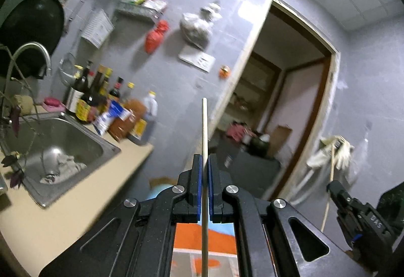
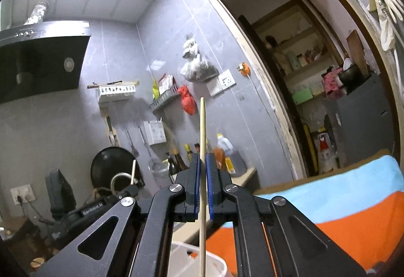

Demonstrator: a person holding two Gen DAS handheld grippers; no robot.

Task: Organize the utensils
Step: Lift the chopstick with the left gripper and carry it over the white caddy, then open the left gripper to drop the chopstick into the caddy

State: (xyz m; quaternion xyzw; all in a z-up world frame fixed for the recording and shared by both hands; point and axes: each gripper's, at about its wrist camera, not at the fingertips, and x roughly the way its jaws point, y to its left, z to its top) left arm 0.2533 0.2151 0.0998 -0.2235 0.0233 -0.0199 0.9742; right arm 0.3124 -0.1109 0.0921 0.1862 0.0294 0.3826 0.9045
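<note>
- Left gripper [image 1: 204, 163], fingers clamped on a pale wooden chopstick [image 1: 204, 130], held level, stick running straight up between the blue pads.
- Right gripper [image 2: 202, 163], fingers likewise pinched shut on a second chopstick [image 2: 202, 125], tip rising past the pads.
- Just below the right gripper, rim of a white plastic container [image 2: 217, 258]; beside it an orange-and-blue cloth [image 2: 353, 201].
- Left of the left gripper, beige worktop [image 1: 83, 191] with steel sink [image 1: 63, 140], rag in the basin.
- Further back, cluster of sauce bottles [image 1: 101, 100] against the grey tiled wall.
- Beyond, red bag [image 2: 187, 100] hanging on the wall and open doorway [image 1: 285, 100].
</note>
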